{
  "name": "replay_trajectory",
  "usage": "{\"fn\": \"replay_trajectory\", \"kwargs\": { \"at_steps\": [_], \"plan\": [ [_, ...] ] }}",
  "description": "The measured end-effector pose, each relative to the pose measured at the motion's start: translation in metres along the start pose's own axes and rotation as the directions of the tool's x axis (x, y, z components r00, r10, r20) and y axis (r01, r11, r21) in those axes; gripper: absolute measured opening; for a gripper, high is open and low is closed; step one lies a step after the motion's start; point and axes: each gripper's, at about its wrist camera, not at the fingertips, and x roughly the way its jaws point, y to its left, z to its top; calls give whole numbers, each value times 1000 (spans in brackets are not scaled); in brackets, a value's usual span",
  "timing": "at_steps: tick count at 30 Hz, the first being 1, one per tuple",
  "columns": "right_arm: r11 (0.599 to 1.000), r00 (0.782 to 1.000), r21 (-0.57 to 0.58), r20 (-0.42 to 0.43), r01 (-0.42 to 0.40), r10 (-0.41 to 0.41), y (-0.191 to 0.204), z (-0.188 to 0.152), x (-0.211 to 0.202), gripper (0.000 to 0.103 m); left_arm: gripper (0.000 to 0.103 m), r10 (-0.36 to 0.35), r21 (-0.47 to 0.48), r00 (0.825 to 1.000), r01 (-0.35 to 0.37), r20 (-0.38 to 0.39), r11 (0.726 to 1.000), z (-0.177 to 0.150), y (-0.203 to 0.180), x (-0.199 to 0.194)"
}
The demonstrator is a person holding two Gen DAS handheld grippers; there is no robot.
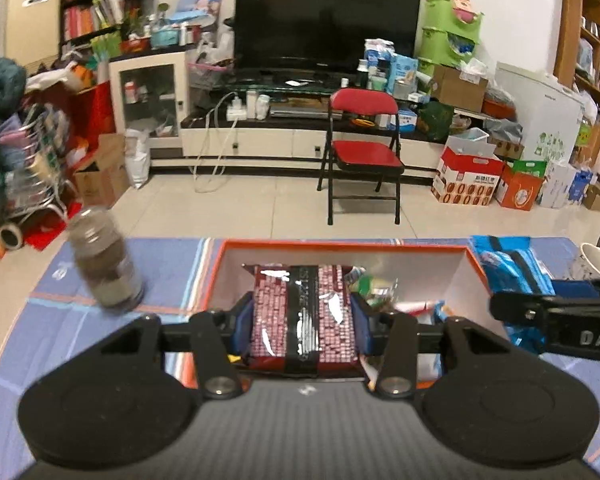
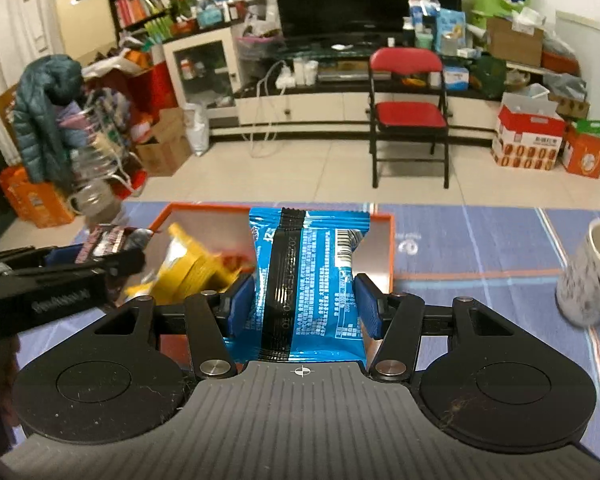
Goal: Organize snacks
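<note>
My left gripper (image 1: 302, 330) is shut on a red-and-white checked snack packet (image 1: 300, 312) with a black seam, held over the orange-rimmed box (image 1: 340, 245). Several more snack wrappers (image 1: 380, 288) lie inside that box. My right gripper (image 2: 304, 304) is shut on a blue snack packet (image 2: 312, 276), also above the box (image 2: 390, 248), where a yellow packet (image 2: 192, 268) lies. In the right wrist view the left gripper (image 2: 100, 256) with its red packet shows at the left. In the left wrist view the right gripper (image 1: 500, 300) with its blue packet (image 1: 512, 264) shows at the right.
The box sits on a table with a blue striped cloth (image 1: 100, 320). A clear jar with brown contents (image 1: 106, 260) stands left of the box. A white patterned cup (image 2: 588, 276) stands at the right. Beyond the table are tiled floor and a red folding chair (image 1: 364, 152).
</note>
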Motion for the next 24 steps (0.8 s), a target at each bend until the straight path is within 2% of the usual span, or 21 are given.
{"fn": "replay_trajectory", "kwargs": {
  "at_steps": [3, 5, 6, 8, 9, 11, 12, 15, 19, 22, 24],
  "plan": [
    [999, 999, -31, -19, 35, -36, 2, 16, 26, 41, 46, -12, 1, 1000, 12, -13, 1000, 8, -10, 27],
    [996, 996, -49, -47, 69, -71, 2, 21, 45, 44, 57, -23, 9, 999, 23, -25, 1000, 8, -14, 43],
    [996, 995, -48, -46, 82, -84, 2, 22, 50, 51, 68, -12, 12, 1000, 12, -26, 1000, 7, -15, 47],
    [996, 996, -24, -15, 83, -84, 0, 21, 46, 57, 69, 20, 20, 1000, -19, -16, 1000, 4, -14, 41],
    [997, 997, -10, 2, 72, -72, -2, 20, 41, 62, 73, 20, 23, 1000, -20, -6, 1000, 2, -12, 35],
    [998, 997, 12, 37, 64, -65, -2, 12, 23, 66, 88, 29, 21, 999, -30, 19, 999, -6, -8, 15],
    [998, 996, 21, 58, 63, -64, -2, 5, 11, 69, 103, 48, 17, 998, -49, 33, 999, -10, -6, 1],
    [997, 993, 58, 95, 58, -63, 1, -23, -29, 77, 102, 67, 36, 995, -70, 79, 997, -26, -8, -41],
    [994, 993, 68, 76, 88, -93, 21, -83, -75, 81, 102, 56, 61, 998, -58, 39, 996, -71, -6, -89],
    [990, 990, 48, 30, 134, -135, 43, -123, -95, 86, 102, 138, 16, 990, -138, -5, 990, -111, 4, -113],
    [990, 991, 44, -1, 131, -131, 55, -136, -104, 87, 102, 164, -21, 986, -164, -14, 986, -129, 10, -121]
  ]
}}
